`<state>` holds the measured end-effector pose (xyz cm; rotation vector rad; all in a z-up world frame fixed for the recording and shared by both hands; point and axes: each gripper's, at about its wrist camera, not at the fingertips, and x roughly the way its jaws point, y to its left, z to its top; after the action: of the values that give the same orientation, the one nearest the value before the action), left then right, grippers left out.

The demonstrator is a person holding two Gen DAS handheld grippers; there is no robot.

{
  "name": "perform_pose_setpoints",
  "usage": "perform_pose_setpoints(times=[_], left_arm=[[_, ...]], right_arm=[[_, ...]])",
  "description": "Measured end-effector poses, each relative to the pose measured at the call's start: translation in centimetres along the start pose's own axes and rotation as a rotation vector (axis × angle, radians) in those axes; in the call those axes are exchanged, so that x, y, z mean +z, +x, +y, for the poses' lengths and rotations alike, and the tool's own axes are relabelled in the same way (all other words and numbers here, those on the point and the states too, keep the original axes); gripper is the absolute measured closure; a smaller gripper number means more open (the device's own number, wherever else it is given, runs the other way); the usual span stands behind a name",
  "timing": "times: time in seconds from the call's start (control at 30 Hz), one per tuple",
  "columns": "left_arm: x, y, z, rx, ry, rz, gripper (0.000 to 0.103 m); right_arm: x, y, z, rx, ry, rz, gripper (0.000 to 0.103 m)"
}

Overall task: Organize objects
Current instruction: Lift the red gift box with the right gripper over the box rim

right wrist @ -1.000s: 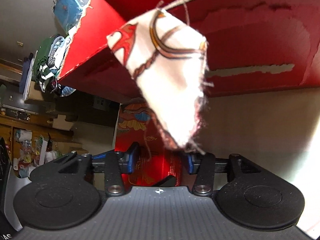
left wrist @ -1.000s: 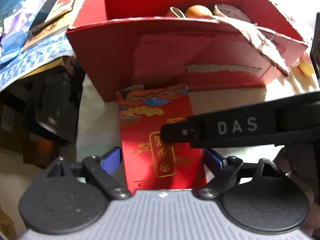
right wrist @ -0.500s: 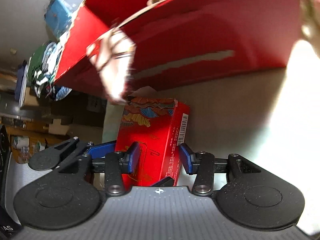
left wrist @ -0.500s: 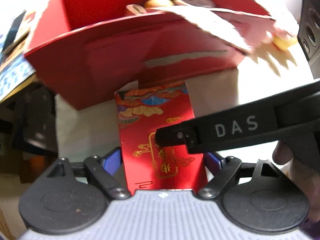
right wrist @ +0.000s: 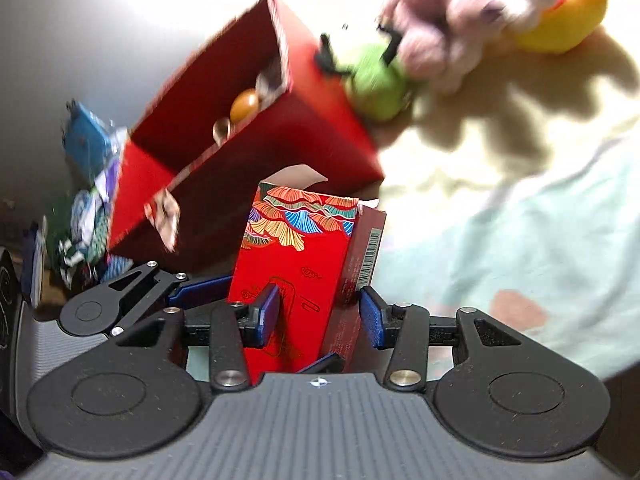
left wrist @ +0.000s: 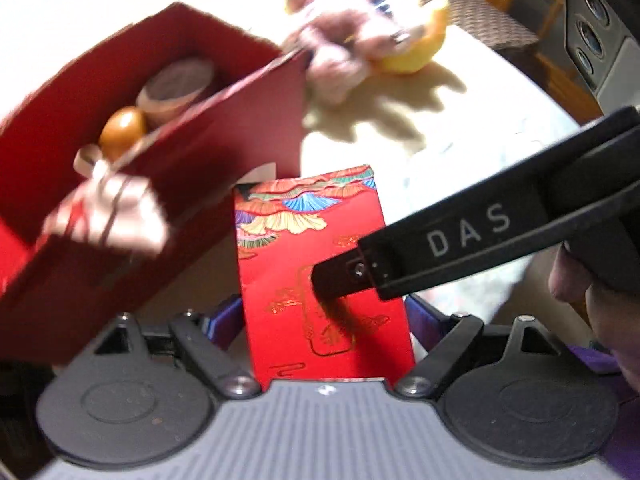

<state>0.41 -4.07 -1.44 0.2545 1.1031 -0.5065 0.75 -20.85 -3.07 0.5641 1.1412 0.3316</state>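
Pale cloth covers the table (left wrist: 460, 152), brightly lit and blurred. Taking the small red carton (left wrist: 320, 280) as the landmark: to its left and just behind stands an open red box (left wrist: 224, 128), tilted in both views, with an amber bead (left wrist: 122, 128), a roll of tape (left wrist: 176, 84) and a scrap of patterned fabric (left wrist: 108, 216) hanging over its near wall. Left of that, in the right wrist view, a heap of blue and green clutter (right wrist: 84, 184) lies off the table edge.

The carton itself stands upright between both claws. The left claw (left wrist: 324, 312) brackets its lower sides with blue pads (left wrist: 228, 312); whether they press the cardboard cannot be told. The right claw (right wrist: 318, 312) straddles the carton's front corner, one pad (right wrist: 268, 312) lying against the printed face and the other (right wrist: 368, 316) just beside the barcode side, so it looks released or only lightly closing; its state cannot be told for sure.

Behind and right of the carton lie a green ball (right wrist: 376, 84), a pink plush (left wrist: 344, 48) and a yellow toy (left wrist: 420, 44).

The carton is probably light, stiff cardboard with a glossy, somewhat slippery print. It likely crushes under a hard squeeze, so a moderate hold low across the two narrow sides seems safest.
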Motion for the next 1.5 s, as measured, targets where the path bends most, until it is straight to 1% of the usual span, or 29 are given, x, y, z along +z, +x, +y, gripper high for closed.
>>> perform_pose_setpoints(times=[0.13, 0.3, 0.37, 0.4, 0.53, 0.7, 0.83, 0.93, 1.0, 1.1, 1.17, 1.23, 1.37, 1.43, 1.5], left_arm=[[1.9, -1.2, -1.8, -0.014, 0.063, -0.068, 0.018], [4.1, -3.5, -3.2, -0.011, 0.130, -0.183, 0.017], [4.3, -4.3, -4.1, 0.029, 0.158, -0.235, 0.017], [4.4, -4.6, -4.3, 0.037, 0.162, -0.254, 0.017], [5.2, -5.1, -4.3, 0.047, 0.145, -0.284, 0.017], [5.7, -7.4, -3.1, 0.048, 0.100, -0.351, 0.017], [6.5, -9.8, -1.4, 0.083, 0.046, -0.428, 0.017], [7.0, -11.6, 0.2, 0.133, 0.008, -0.484, 0.017], [7.2, -12.7, 1.4, 0.170, -0.021, -0.511, 0.017], [7.3, -13.6, 3.8, 0.203, -0.091, -0.532, 0.017], [7.1, -13.8, 5.7, 0.213, -0.150, -0.532, 0.017], [6.7, -13.5, 7.4, 0.236, -0.200, -0.523, 0.017], [6.0, -11.5, 10.4, 0.272, -0.290, -0.462, 0.017], [5.5, -10.1, 12.1, 0.269, -0.339, -0.423, 0.017], [4.8, -8.9, 13.6, 0.251, -0.389, -0.385, 0.017]], right_arm=[[0.1, -1.6, -0.2, 0.016, 0.008, -0.032, 0.056], [0.9, -3.3, 0.1, 0.046, 0.018, -0.094, 0.057], [1.2, -3.6, 0.2, 0.050, 0.006, -0.107, 0.057], [1.2, -3.9, 0.3, 0.054, 0.001, -0.113, 0.057], [2.1, -5.1, 1.4, 0.068, -0.055, -0.149, 0.058], [4.0, -6.7, 4.6, 0.092, -0.200, -0.234, 0.058], [6.3, -6.7, 7.3, 0.161, -0.281, -0.289, 0.058], [7.9, -5.7, 9.4, 0.219, -0.332, -0.311, 0.058], [9.0, -4.4, 10.4, 0.260, -0.347, -0.306, 0.058], [10.4, -1.6, 11.7, 0.315, -0.349, -0.264, 0.058], [10.8, 0.5, 12.7, 0.324, -0.365, -0.237, 0.058], [10.9, 2.7, 13.7, 0.316, -0.386, -0.200, 0.058], [11.1, 6.8, 14.9, 0.286, -0.409, -0.117, 0.058], [11.2, 8.5, 15.0, 0.268, -0.420, -0.077, 0.058], [11.2, 10.0, 15.1, 0.257, -0.424, -0.033, 0.058]])
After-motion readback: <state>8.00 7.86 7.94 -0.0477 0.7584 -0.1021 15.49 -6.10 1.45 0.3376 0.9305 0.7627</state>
